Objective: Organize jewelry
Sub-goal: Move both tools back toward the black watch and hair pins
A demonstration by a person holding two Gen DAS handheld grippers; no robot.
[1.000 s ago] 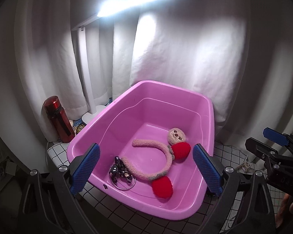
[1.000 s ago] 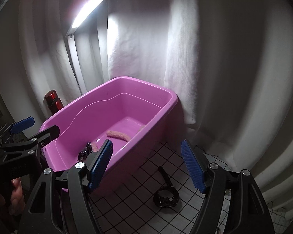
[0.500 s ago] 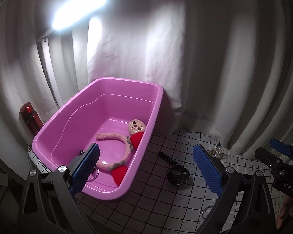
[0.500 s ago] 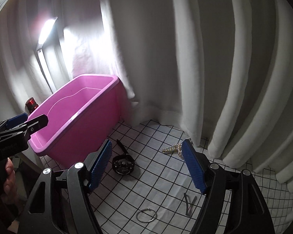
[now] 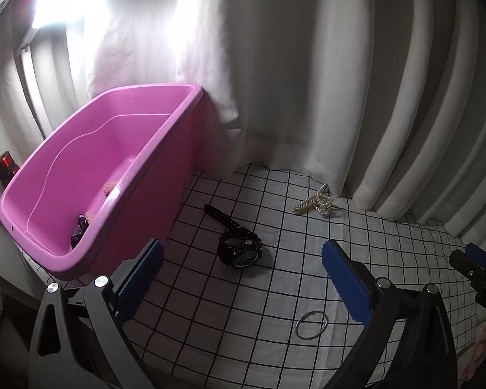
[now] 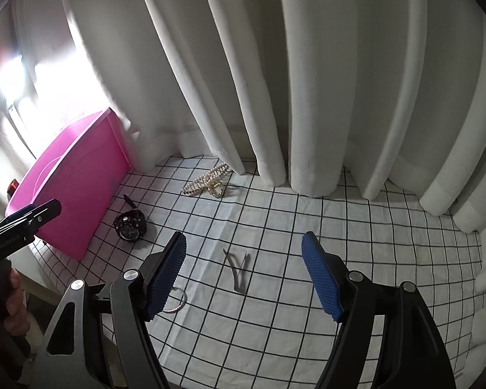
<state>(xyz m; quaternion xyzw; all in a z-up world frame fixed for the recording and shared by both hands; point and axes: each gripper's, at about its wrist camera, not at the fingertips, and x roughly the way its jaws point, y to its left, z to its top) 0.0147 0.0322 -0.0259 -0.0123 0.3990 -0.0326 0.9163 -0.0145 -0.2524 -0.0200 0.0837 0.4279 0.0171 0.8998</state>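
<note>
The pink tub [image 5: 90, 175] is set at the left of the checked cloth [image 6: 307, 227]. Watch [image 6: 130, 226], pearl claw clip [image 6: 207, 183], ring [image 5: 312, 324] and hairpin [image 6: 238, 267] lie loose outside it. Both the left gripper [image 5: 243, 278] and the right gripper [image 6: 244, 277] are held apart and empty. The hairpin should be straddled squarely before closure.

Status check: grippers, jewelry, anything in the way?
Both grippers, left and right, open, empty. Watch, hair claw, ring, clip loose on cloth; pink tub alongside. Nothing obstructing.

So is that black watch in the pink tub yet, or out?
Out. The black watch lies on the checked cloth beside the pink tub, untouched.
</note>
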